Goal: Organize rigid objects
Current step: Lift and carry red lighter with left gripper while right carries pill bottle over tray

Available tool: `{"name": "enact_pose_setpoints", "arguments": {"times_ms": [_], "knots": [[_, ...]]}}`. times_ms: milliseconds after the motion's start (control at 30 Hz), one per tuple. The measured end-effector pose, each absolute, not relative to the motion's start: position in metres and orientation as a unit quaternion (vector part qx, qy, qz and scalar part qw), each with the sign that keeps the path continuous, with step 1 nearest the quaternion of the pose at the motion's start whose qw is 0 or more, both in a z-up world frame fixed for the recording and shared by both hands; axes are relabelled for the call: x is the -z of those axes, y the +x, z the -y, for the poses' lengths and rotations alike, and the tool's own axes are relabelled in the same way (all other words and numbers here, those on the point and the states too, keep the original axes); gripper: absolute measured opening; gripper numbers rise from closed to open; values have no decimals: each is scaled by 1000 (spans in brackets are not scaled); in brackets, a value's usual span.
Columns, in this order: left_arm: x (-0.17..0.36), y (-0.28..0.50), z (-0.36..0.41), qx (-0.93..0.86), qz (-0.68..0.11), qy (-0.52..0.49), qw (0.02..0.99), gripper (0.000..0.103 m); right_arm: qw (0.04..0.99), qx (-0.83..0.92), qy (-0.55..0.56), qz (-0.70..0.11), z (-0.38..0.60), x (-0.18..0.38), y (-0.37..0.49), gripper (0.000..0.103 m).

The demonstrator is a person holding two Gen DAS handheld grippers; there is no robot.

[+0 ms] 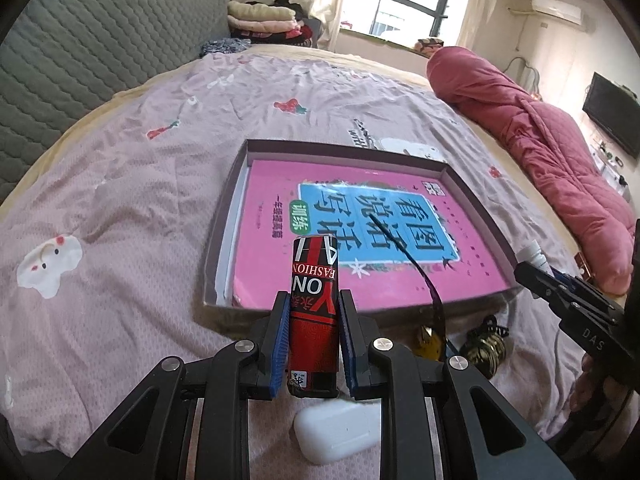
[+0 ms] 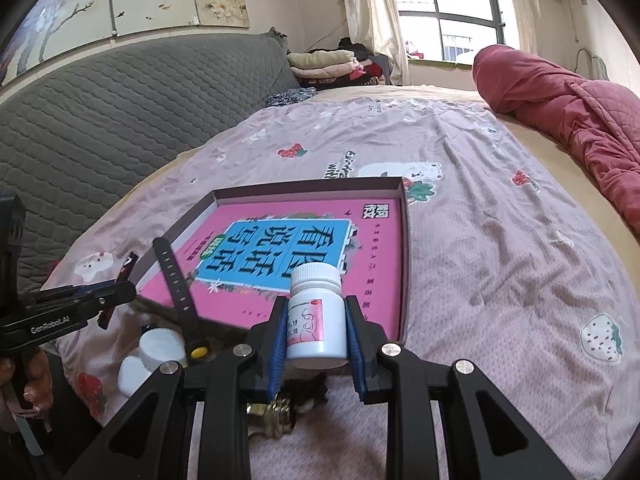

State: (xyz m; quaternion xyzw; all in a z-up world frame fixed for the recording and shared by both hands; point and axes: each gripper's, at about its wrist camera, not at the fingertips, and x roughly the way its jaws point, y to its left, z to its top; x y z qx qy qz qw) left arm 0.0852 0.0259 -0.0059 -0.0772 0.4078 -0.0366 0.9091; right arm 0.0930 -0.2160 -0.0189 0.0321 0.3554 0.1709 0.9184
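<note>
Left hand-held gripper [image 1: 313, 322] clamped on a red and black cylindrical can [image 1: 314, 308], long axis running forward along the fingers, end raised toward the tray. Right hand-held gripper [image 2: 316, 332] clamped on a white pill bottle [image 2: 316, 314], upright, cap up. Shallow cardboard box tray [image 1: 228, 216] lies directly ahead of both, on the bed [image 1: 120, 184], with a pink workbook [image 1: 276, 200] flat inside. Both loads sit near the tray's near edge; judged next move is forward and down. Below the grippers: white earbud case [image 1: 338, 436], black watch strap [image 2: 178, 280], keys [image 1: 486, 346].
</note>
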Motion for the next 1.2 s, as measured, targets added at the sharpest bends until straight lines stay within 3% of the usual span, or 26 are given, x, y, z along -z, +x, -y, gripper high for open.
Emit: {"name": "enact_pose_setpoints", "arguments": {"times_ms": [1200], "knots": [[22,146,-29,3,-435,-79,897,23,915,-151,14,-373,211,36,126,27]]}}
